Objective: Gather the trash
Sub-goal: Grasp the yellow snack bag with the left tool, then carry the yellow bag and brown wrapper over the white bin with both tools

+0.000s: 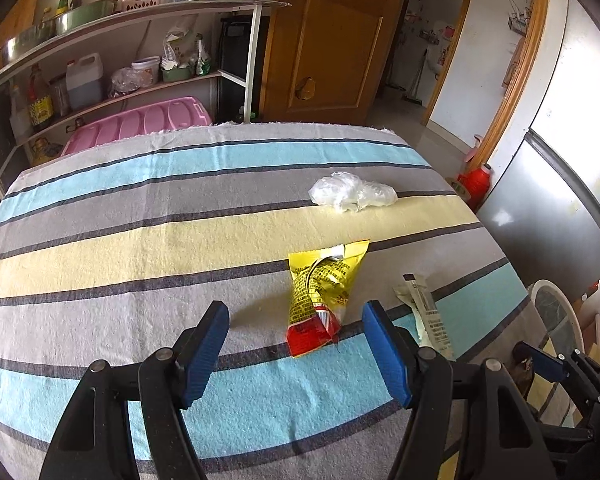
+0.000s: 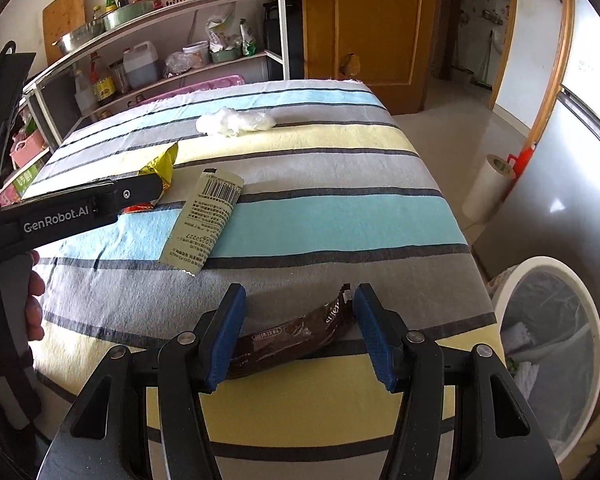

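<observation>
Four wrappers are scattered on the striped tablecloth (image 1: 140, 240); a white bin (image 2: 548, 272) is seen beside it. Both grippers, left (image 1: 296, 354) and right (image 2: 298, 334), are held wide, gripping nothing.

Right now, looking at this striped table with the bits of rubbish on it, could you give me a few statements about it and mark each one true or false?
1. The brown wrapper lies between the right gripper fingers. True.
2. The yellow and red packet is already in the bin. False: it lies on the striped tablecloth, ahead of the open left gripper.
3. A crumpled clear plastic bag sits farther back on the table. True.
4. The white bin stands on the table. False: it stands beside the table.
</observation>
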`<state>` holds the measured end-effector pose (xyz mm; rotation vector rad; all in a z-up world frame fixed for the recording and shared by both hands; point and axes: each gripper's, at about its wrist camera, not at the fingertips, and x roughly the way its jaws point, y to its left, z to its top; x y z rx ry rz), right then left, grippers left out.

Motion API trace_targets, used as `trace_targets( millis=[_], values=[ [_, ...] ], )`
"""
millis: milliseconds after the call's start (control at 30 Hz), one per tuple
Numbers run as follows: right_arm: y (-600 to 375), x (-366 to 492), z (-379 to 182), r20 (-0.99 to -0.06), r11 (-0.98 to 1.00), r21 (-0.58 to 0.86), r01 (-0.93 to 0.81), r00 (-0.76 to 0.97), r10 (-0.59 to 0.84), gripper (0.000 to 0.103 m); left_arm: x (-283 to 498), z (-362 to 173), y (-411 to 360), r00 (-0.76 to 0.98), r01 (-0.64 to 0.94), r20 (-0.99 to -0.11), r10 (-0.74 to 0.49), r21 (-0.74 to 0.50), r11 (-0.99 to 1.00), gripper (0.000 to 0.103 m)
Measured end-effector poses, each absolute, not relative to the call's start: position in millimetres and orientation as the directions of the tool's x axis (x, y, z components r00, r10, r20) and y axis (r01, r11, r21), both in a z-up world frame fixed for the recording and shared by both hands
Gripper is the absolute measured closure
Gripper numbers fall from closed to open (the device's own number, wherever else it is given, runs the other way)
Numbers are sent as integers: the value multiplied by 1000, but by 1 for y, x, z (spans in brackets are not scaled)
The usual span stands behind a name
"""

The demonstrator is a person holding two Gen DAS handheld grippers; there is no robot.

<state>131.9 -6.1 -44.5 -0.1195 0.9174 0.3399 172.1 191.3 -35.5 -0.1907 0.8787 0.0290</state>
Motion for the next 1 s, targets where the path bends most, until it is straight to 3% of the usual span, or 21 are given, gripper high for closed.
trace_targets(
  millis=[200,267,433,600,1000],
  values=[
    [-8,129,-45,-789,943,42,-331,567,235,49,174,-37,192,635,-112,-772,-33,-134,985,39],
    [-10,129,-45,-788,948,40,-317,573,225,60,175,-37,192,635,-113,-772,-27,-127,985,44],
    [-16,130,-44,-784,950,59,-305,575,234,68,174,-38,194,636,-120,-771,-21,-125,985,58],
    [-23,130,-43,-777,951,94,-293,576,254,83,173,-37,199,642,-131,-766,-31,-150,980,74],
    [-42,129,-38,-734,919,241,-311,562,382,87,157,-38,207,655,-138,-752,-75,-216,966,77]
  ],
)
